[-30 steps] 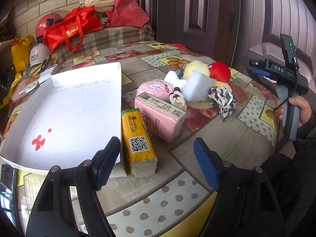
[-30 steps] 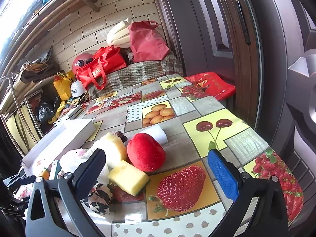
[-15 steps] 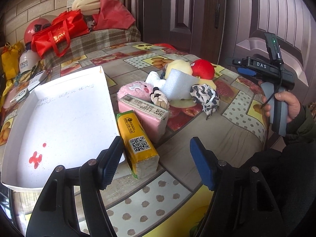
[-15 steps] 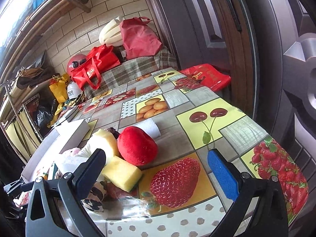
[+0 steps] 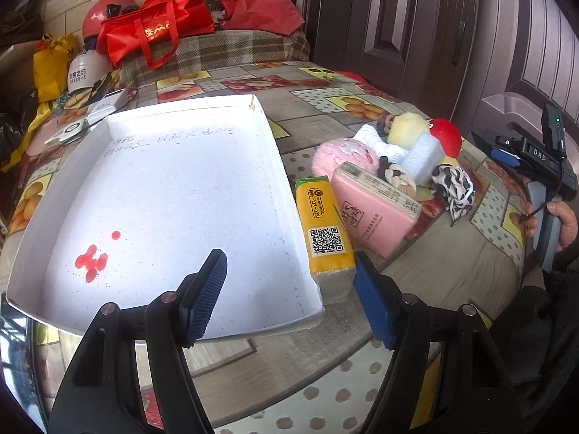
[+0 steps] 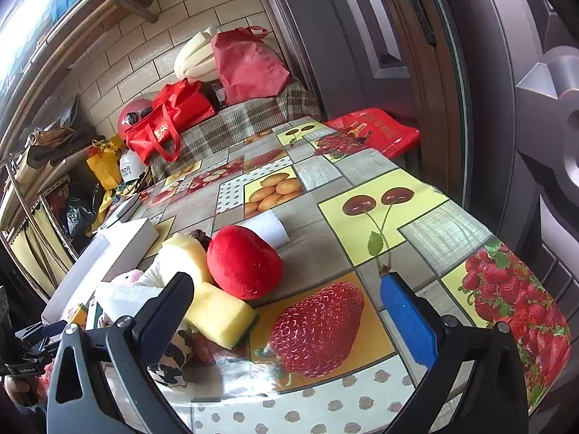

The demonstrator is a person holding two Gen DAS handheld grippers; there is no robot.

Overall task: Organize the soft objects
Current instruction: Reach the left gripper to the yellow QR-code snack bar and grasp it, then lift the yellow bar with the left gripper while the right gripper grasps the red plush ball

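Biggest thing here is the table with the fruit-print oilcloth (image 5: 318, 112), and on it the shallow white cardboard tray (image 5: 278, 166) with a few red stains on its floor. Right against the tray's right wall lies the yellow wrapped tissue pack with a QR code (image 5: 325, 231), long axis running along that wall, short end facing the camera. Touching its other side is the pink tissue pack (image 5: 376, 209), angled a bit away. Behind those sits the pile of soft stuff: pink plush toy (image 5: 336, 153), red plush ball (image 6: 244, 262), pale yellow sponge block (image 6: 219, 313), white foam piece (image 5: 423, 157), black-and-white patterned cloth (image 5: 454, 188).

The left gripper (image 5: 289, 293) is roughly half open and empty; the yellow pack's near end and the tray's corner sit between its fingers, neither touched. The right gripper (image 6: 289, 307) is wide open over the strawberry print, holding nothing, with the sponge and ball just by its left finger.
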